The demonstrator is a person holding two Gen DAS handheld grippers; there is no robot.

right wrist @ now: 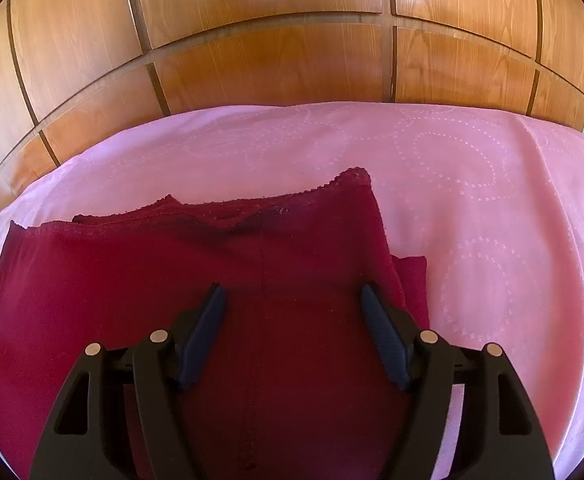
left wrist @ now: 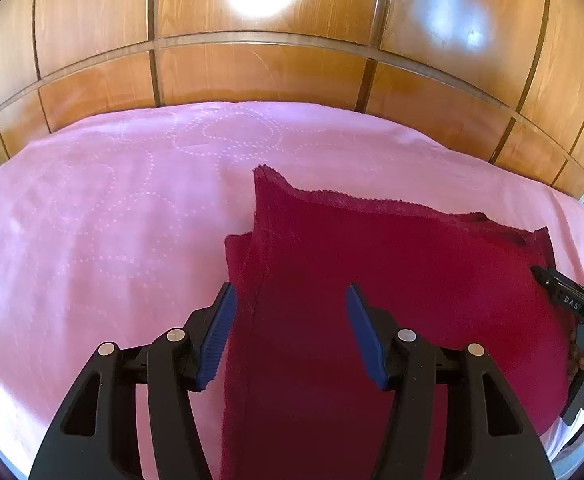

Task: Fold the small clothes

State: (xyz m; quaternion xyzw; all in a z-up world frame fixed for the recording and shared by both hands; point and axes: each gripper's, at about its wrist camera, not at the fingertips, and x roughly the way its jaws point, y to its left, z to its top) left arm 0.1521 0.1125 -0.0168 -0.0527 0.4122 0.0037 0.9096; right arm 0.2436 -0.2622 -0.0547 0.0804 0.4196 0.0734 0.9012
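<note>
Garment on a bed, wardrobe behind

The garment [left wrist: 392, 280] lies flat on the bedspread [left wrist: 92, 220], its trimmed edge toward the wardrobe [left wrist: 252, 68] behind the bed; both grippers hang over its near part, left [left wrist: 291, 300], right [right wrist: 294, 300].

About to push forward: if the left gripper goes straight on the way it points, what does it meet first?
Most likely the dark red garment: the left gripper is open and points down at its left edge, with the pink bedsheet beneath. How far off it is, is unclear.
</note>
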